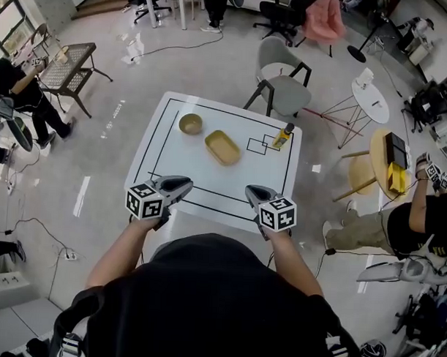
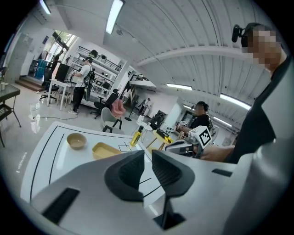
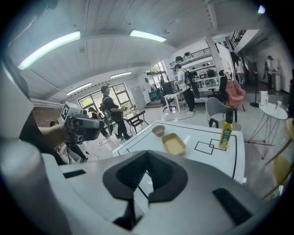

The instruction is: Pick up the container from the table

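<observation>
So nothing's been grabbed yet: the container, a shallow yellow tray, sits open side up near the middle of the counter, untouched. A tan bowl is just off its 10 o'clock. A yellow bottle stands out at its 3 o'clock, right by the small black squares drawn on the top, which I'd guess mark set spots. Neither crowds the tray, so there's room to come in from the near side.

Both grippers hang at the counter's 6 o'clock edge, well apart from the tray, noses aimed across the top and tipped a bit down. Reads to me like a ready pose before the reach. The right gripper has its jaws pressed together with nothing in them. The left gripper looks a crack apart and empty too, though the slit is so thin in its own view that I wouldn't swear to it.

My take: whichever one goes has to spread wide first, since the tray lies flat and the only thing to bite is its thin rim. It's turned on a diagonal, one long side facing roughly 7 o'clock, so the wrist will want to line up with that wall.
</observation>
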The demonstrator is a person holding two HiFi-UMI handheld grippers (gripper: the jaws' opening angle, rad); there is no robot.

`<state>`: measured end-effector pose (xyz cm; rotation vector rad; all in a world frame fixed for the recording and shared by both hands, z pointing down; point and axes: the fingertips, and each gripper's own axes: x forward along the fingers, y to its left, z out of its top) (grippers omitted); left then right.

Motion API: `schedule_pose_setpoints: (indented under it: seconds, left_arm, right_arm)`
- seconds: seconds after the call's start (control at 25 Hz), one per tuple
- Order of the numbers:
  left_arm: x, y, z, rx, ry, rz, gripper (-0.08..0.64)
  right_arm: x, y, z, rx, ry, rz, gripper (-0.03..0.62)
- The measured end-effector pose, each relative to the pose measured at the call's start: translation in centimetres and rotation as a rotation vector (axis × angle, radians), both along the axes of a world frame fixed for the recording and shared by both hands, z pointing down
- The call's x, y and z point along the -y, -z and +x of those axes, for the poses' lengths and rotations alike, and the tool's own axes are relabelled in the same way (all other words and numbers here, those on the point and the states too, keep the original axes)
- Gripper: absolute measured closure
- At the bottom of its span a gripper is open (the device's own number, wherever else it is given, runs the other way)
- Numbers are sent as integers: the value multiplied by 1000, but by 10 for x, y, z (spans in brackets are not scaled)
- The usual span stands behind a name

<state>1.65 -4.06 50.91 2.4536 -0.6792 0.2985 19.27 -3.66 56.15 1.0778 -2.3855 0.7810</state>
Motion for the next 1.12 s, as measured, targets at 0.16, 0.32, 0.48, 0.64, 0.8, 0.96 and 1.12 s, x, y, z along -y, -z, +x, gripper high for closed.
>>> schedule_pose_setpoints:
  seconds: [0.16, 0.32, 0.48, 0.64, 0.8, 0.96, 1.12]
  left_arm:
    - [4, 0, 13, -3, -2, 6, 505]
    - [2, -1, 17, 8, -5, 0, 505]
    - [3, -1, 16, 10, 4, 0, 505]
    - [6, -2, 12, 4, 18, -3, 505]
    - [10, -5, 8, 2, 12, -9, 505]
    - [20, -12, 5, -6, 2, -14, 505]
    - [37, -15, 4, -20, -12, -17, 505]
  right_arm:
    - [3, -2, 12, -12, 11, -5, 586]
    - [5, -2, 18, -7, 7, -5, 586]
    - [6, -4, 20, -6, 8, -11, 586]
    - [7, -8, 18, -8, 12, -21, 586]
    - [10, -11, 13, -18, 15, -27, 586]
    - [15, -14, 7, -27, 8, -30, 586]
    - [24, -18, 4, -41, -4, -39, 586]
